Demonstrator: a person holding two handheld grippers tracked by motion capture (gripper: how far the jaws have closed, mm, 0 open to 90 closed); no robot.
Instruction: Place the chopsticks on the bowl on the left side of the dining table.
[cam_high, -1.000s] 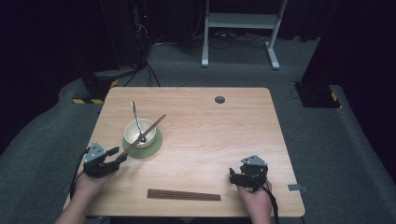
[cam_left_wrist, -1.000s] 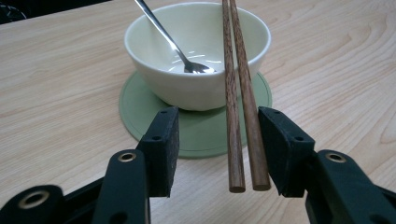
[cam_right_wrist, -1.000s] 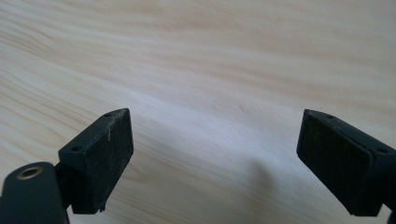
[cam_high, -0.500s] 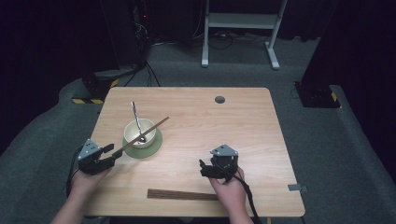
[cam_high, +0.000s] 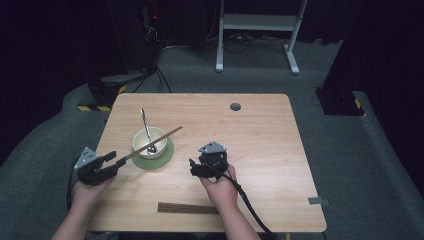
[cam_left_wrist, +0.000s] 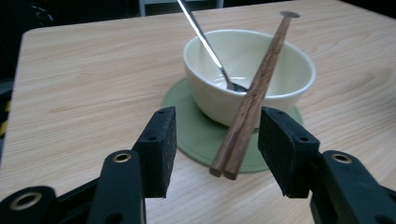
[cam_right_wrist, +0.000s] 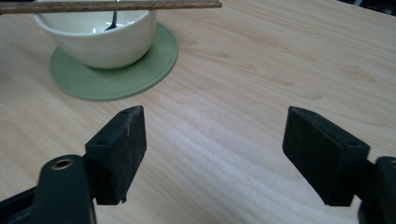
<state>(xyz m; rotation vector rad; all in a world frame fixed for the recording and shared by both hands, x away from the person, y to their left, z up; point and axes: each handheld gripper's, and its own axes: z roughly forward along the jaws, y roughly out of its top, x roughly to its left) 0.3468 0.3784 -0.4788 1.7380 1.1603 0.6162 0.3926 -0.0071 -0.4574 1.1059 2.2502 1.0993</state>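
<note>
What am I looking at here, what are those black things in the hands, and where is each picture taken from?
A person sits at a wooden table, holding a two-jaw tool in each hand. The high view looks down from above; the other two come from cameras riding on each tool. On the table are a green mat, a bowl with a spoon, chopsticks leaning across the bowl, and a second pair near the front edge. The left tool is open around the leaning chopsticks' lower end. The right tool is open, holding nothing.

A pair of brown wooden chopsticks leans across the cream bowl, spoon inside, on a green coaster.
</note>
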